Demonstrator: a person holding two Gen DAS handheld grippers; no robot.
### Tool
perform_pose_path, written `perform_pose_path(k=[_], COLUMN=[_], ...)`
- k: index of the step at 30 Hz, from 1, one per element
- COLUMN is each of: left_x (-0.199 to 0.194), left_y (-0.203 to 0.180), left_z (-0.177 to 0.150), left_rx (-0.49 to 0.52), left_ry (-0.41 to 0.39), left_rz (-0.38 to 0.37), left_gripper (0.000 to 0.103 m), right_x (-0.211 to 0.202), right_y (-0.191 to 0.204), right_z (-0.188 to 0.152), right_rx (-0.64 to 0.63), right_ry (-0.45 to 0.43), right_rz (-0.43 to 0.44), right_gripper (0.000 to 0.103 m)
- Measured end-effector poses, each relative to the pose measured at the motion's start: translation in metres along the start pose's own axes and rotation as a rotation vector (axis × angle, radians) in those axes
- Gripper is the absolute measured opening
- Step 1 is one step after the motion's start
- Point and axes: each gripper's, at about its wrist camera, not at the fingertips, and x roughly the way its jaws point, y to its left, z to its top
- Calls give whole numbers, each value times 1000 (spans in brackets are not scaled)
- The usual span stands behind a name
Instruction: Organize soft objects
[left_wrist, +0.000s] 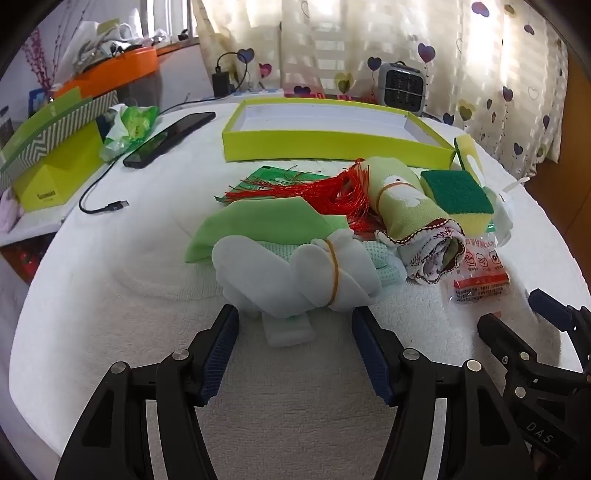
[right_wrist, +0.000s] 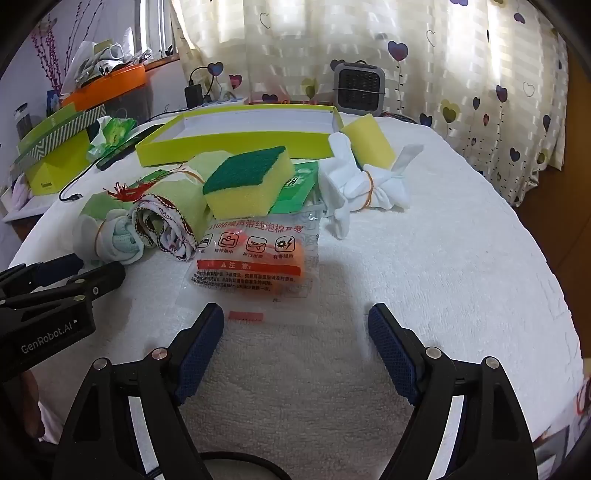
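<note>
Currently: both grippers standing spread and empty over the white towel (right_wrist: 424, 258).
Left gripper (left_wrist: 291, 321) is facing a banded white glove bundle (left_wrist: 295, 273), long axis lying crosswise; right gripper (right_wrist: 295, 321) is facing a clear printed packet (right_wrist: 258, 258). Beyond, a rolled green cloth (left_wrist: 410, 206) is pointing toward the grippers, beside a green-topped yellow sponge (right_wrist: 247, 184) and the lime tray (left_wrist: 332, 147).

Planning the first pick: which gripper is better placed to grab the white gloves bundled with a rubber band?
Left. The left gripper, open, sits right before the white banded glove bundle; the right gripper faces a plastic packet.
</note>
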Motion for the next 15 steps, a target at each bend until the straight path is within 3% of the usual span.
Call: perform_pose_path(k=[15], left_x=[1], left_y=[2], left_z=[1], left_rx=[1], left_ry=[3], left_rz=[-3], left_gripper=[64], right_x=[-1], right_y=[1], right_z=[-1], right_rx=[0], right_ry=[-9], right_rz=[-3], right_gripper=[81])
